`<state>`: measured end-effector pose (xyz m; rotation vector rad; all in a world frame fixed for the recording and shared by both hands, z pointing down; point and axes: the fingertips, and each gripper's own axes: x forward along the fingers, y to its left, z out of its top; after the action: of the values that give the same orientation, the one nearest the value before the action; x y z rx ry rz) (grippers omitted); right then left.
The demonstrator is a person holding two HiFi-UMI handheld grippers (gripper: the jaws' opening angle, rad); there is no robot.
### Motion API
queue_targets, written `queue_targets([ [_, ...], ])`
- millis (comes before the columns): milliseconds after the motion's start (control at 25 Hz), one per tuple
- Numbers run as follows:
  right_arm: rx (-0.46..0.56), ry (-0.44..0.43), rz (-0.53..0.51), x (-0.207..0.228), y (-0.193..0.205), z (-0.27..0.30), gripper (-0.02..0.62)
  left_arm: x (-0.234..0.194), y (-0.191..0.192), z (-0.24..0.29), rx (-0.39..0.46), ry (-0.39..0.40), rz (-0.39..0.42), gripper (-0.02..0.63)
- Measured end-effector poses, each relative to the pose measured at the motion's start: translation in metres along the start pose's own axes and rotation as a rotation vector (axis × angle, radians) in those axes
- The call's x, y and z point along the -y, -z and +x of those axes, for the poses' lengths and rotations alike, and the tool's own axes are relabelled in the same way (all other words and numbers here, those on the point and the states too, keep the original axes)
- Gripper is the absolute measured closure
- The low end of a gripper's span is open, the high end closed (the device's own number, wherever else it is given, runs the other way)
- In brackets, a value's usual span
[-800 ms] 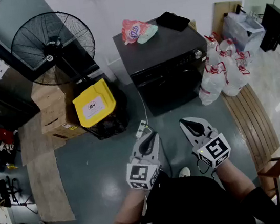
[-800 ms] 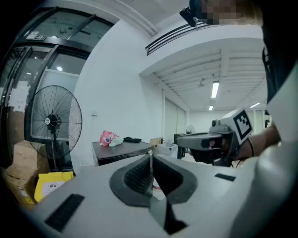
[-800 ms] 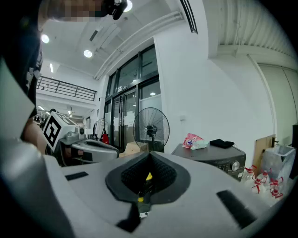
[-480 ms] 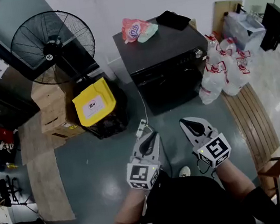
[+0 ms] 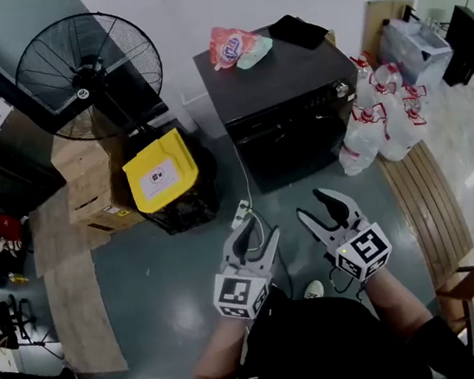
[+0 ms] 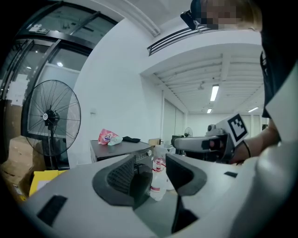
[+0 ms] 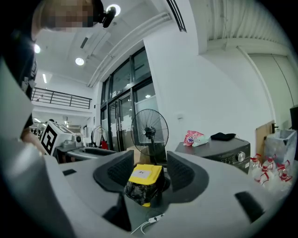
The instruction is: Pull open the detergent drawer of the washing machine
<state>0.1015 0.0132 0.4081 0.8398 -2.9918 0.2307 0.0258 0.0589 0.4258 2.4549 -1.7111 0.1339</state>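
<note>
The dark washing machine [image 5: 287, 107] stands against the white wall, its control strip and knob [image 5: 341, 88] along the top front; I cannot pick out the drawer itself. In the left gripper view the machine [image 6: 121, 151] shows far beyond the jaws; in the right gripper view it [image 7: 223, 151] sits to the right. Both grippers hover over the floor well short of it. My left gripper [image 5: 257, 236] [image 6: 151, 174] is open and empty. My right gripper [image 5: 320, 209] [image 7: 145, 172] is open too, holding nothing.
A pink bag [image 5: 230, 49] and a black cloth [image 5: 298, 31] lie on the machine. Left of it are a yellow-lidded bin [image 5: 160, 173], cardboard boxes [image 5: 87, 183] and a standing fan [image 5: 89, 69]. Plastic bottles [image 5: 380, 120] and a wooden bench [image 5: 427, 201] are right. A power strip [image 5: 241, 216] lies on the floor.
Both grippers' jaws, shut together in the earlier frames, now stand apart. The hands have stayed in about the same place.
</note>
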Motion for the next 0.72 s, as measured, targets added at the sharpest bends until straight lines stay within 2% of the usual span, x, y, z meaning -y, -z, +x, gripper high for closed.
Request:
queue_targets([
  [80, -0.005, 0.002, 0.022, 0.001, 0.002, 0.008, 0.357, -0.007, -0.001, 0.000, 0.009, -0.003, -0.001, 0.385],
  [240, -0.010, 0.013, 0.069, 0.004, 0.005, 0.027, 0.337, -0.025, -0.003, 0.002, 0.008, 0.002, 0.004, 0.347],
  [720, -0.041, 0.064, 0.151, 0.011, 0.016, 0.108, 0.313, -0.102, -0.006, 0.013, -0.004, 0.050, -0.005, 0.330],
])
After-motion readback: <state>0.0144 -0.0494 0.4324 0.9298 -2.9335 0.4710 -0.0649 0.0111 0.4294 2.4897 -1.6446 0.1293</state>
